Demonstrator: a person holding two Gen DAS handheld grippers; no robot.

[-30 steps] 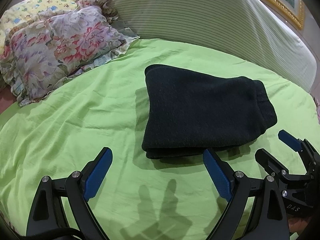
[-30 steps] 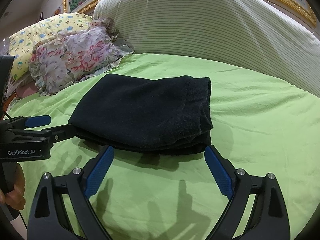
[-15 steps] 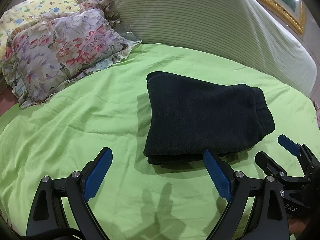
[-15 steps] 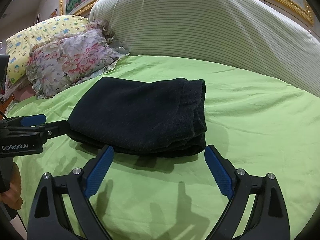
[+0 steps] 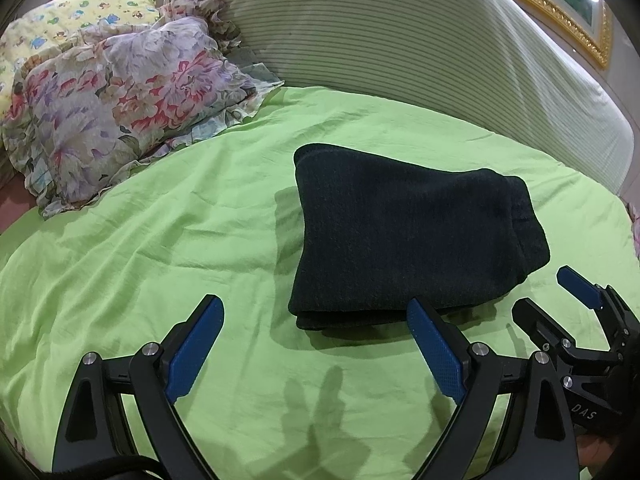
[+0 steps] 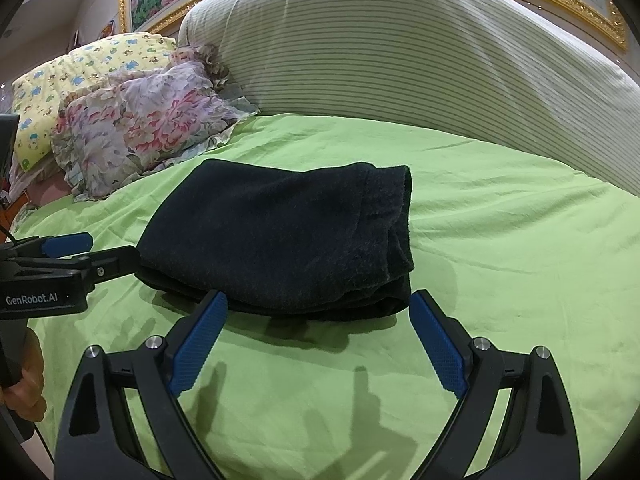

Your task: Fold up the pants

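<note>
The dark pants (image 5: 404, 236) lie folded in a compact stack on the green bedsheet (image 5: 160, 248); they also show in the right wrist view (image 6: 280, 236). My left gripper (image 5: 314, 340) is open and empty, just in front of the stack's near left corner. My right gripper (image 6: 318, 336) is open and empty, just in front of the stack's near edge. The right gripper also shows at the right of the left wrist view (image 5: 556, 300), and the left gripper at the left of the right wrist view (image 6: 100, 248), both beside the stack.
A floral pillow (image 5: 120, 96) and a yellow patterned pillow (image 5: 72, 12) lie at the back left. A large striped bolster (image 5: 400, 40) runs along the back against a gold-framed headboard (image 5: 560, 4). Green sheet (image 6: 520, 260) surrounds the pants.
Both grippers have drawn back slightly from the folded pants and stayed open. The pants have not moved.
</note>
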